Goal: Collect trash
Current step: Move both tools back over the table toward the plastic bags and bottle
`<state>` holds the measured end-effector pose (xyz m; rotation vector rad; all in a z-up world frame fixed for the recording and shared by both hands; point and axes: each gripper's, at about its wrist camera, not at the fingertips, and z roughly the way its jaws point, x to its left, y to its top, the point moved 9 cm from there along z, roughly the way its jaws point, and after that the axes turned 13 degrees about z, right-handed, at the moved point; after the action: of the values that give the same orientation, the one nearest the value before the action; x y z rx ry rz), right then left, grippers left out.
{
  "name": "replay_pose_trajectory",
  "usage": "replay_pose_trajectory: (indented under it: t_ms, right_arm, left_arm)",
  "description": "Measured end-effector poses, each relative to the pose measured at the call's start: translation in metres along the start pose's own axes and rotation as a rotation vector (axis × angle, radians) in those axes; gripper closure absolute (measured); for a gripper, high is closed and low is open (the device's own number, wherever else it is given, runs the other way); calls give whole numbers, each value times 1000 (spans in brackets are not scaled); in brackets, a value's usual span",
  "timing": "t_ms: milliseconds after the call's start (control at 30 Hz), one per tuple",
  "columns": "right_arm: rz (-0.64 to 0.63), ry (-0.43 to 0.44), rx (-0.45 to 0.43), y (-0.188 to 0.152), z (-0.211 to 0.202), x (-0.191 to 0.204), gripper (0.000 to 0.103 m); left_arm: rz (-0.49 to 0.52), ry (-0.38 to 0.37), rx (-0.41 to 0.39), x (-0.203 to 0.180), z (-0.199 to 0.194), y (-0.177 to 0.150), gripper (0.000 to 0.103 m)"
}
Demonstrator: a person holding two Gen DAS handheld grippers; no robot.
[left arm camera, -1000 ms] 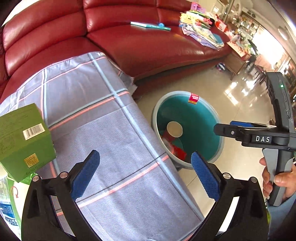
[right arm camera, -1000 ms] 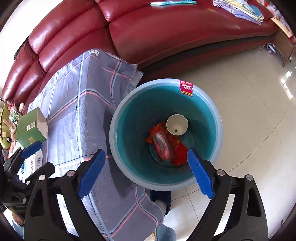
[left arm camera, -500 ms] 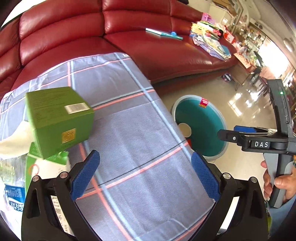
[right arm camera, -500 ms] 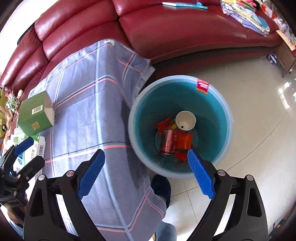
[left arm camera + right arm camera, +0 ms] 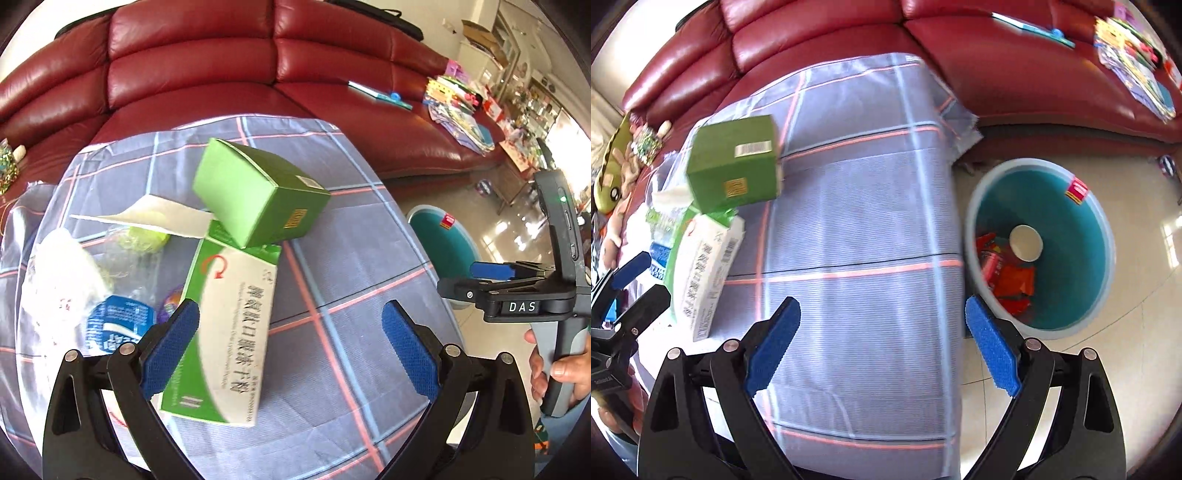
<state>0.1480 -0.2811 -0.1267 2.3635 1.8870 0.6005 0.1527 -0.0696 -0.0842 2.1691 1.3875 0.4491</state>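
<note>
A green box (image 5: 258, 195) rests tilted on a white-and-green medicine box (image 5: 229, 325) on the checked cloth (image 5: 351, 295). Both show in the right wrist view, the green box (image 5: 735, 166) and the medicine box (image 5: 701, 273). A white tissue (image 5: 147, 218), a clear plastic bottle with a blue label (image 5: 118, 325) and a white bag (image 5: 59, 269) lie to their left. My left gripper (image 5: 291, 347) is open and empty just before the medicine box. My right gripper (image 5: 882, 343) is open and empty over the cloth's right part. The teal bin (image 5: 1067, 243) holds a paper cup (image 5: 1027, 242) and red wrappers (image 5: 1008, 273).
A red leather sofa (image 5: 221, 62) runs behind the cloth-covered table, with a book (image 5: 380, 95) and stacked papers (image 5: 458, 110) on its seat. The bin stands on a glossy tile floor (image 5: 1137, 206) right of the table. Soft toys (image 5: 617, 177) lie at the far left.
Both grippers have swung left, away from the bin. The trash pile has come to the centre of the left view. The bin has moved to the right in both views.
</note>
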Motion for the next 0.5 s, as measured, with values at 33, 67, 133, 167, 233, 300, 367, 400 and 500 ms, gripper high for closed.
replay_pose_trajectory:
  t_ms: [33, 67, 133, 167, 233, 300, 367, 400, 500]
  right_arm:
    - [-15, 3, 2, -2, 1, 10, 16]
    - [-30, 6, 5, -4, 1, 21, 16]
    - [-63, 11, 9, -9, 1, 44, 16]
    - [-80, 14, 11, -12, 2, 55, 16]
    - [-112, 19, 20, -16, 3, 77, 16]
    - [-139, 24, 27, -20, 4, 97, 16]
    - [-163, 28, 38, -25, 6, 116, 16]
    - [-173, 31, 44, -27, 8, 125, 16]
    - [-208, 34, 64, -35, 14, 151, 16]
  left_arm:
    - [-8, 9, -4, 8, -6, -5, 4]
    - [-16, 19, -8, 18, -12, -10, 4]
    - [-28, 39, -16, 37, -24, -19, 4]
    - [-36, 52, -19, 47, -30, -24, 4]
    - [-56, 74, -26, 68, -40, -36, 4]
    - [-80, 95, -30, 91, -50, -48, 4]
    - [-102, 119, -26, 113, -56, -61, 4]
    - [-112, 131, -20, 124, -57, -68, 4]
    - [-137, 153, -3, 151, -59, -88, 4]
